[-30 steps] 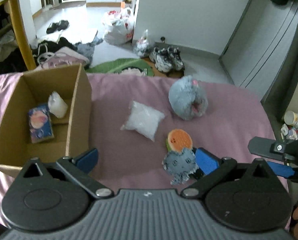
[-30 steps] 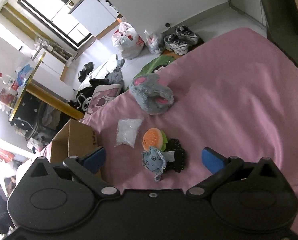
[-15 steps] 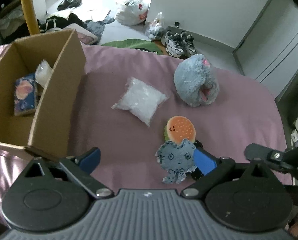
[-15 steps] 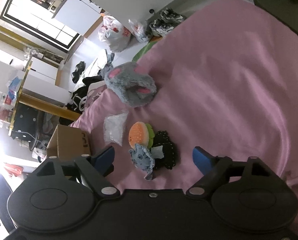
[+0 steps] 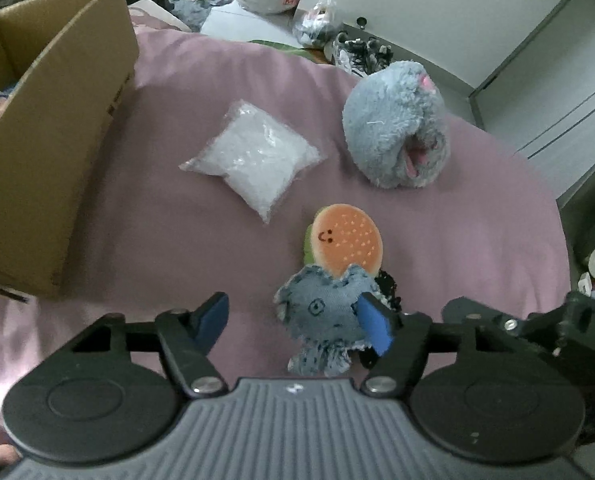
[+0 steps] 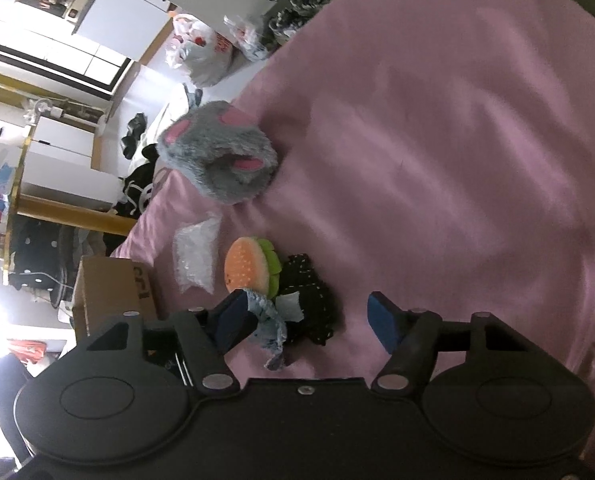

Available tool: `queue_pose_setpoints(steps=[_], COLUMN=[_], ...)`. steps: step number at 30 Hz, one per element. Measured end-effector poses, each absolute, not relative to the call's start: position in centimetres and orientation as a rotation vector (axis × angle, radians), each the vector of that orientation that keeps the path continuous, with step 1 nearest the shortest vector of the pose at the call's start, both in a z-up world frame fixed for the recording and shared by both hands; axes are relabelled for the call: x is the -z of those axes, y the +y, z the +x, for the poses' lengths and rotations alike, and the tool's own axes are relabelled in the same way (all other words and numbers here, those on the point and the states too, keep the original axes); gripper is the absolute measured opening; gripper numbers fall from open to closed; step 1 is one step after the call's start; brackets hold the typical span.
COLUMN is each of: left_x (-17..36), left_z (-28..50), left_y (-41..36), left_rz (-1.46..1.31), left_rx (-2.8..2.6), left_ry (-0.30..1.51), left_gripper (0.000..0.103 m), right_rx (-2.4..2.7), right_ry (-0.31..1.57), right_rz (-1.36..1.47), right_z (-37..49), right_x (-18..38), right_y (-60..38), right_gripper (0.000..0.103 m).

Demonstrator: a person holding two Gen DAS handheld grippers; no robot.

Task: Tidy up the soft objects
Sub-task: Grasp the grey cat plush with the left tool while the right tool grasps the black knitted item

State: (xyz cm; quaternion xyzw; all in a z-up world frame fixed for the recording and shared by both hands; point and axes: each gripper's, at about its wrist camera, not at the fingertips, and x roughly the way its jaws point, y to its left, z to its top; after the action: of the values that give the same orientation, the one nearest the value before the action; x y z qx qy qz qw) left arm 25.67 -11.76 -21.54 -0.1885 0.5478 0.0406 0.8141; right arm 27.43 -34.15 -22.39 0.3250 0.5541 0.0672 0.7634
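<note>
The blue denim plush toy (image 5: 321, 312) lies on the pink bedspread (image 5: 477, 240), overlapping the burger plush (image 5: 347, 240) and a black dotted fabric piece (image 6: 309, 300), between the wide-spread fingers of the left gripper (image 5: 293, 320). The right gripper (image 6: 309, 316) hovers over the same pile, its jaws also wide apart and gripping nothing. Farther off lie a clear plastic bag (image 5: 253, 160) and a grey fluffy slipper (image 5: 393, 124), and the cardboard box (image 5: 49, 152) stands at the left, its contents mostly hidden.

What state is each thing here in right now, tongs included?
Left tongs: open, empty.
Right tongs: open, empty.
Cardboard box: open-topped, upright.
Clear bag: lying flat.
Grey plush slipper: on its side.
Burger plush: leaning against denim plush.
</note>
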Motion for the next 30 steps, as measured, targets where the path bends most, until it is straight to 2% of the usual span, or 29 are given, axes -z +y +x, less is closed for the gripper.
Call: queue_pose_setpoints(steps=[7, 9, 11, 19, 30], left_x=[22.7, 22.9, 23.0, 22.0, 20.7], left_z=[26.3, 26.4, 26.4, 26.2, 25.6], left_y=[-12.0, -12.0, -11.9, -11.4, -10.2], left_rz=[-0.456, -0.471, -0.493, -0.531, -0.540], left_rx=[-0.074, -0.073, -0.058, -0.055, -0.055], left_ry=[1.164, 1.158, 1.153, 1.135, 1.097], left_gripper=[0.069, 0.065, 0.042, 0.027, 0.022], right_rx=[-0.139, -0.135, -0.127, -0.140, -0.182], right_ry=[1.241, 1.248, 1.259, 1.263, 1.256], right_rz=[0.715, 0.718, 0.716, 0.708, 0.656], right_z=[28.2, 28.4, 28.6, 29.2, 29.6], right_x=[23.8, 24.1, 24.6, 25.1, 24.7], right_y=[-34.1, -34.2, -34.3, -33.9, -32.7], right_gripper=[0.064, 0.063, 0.062, 0.062, 0.062])
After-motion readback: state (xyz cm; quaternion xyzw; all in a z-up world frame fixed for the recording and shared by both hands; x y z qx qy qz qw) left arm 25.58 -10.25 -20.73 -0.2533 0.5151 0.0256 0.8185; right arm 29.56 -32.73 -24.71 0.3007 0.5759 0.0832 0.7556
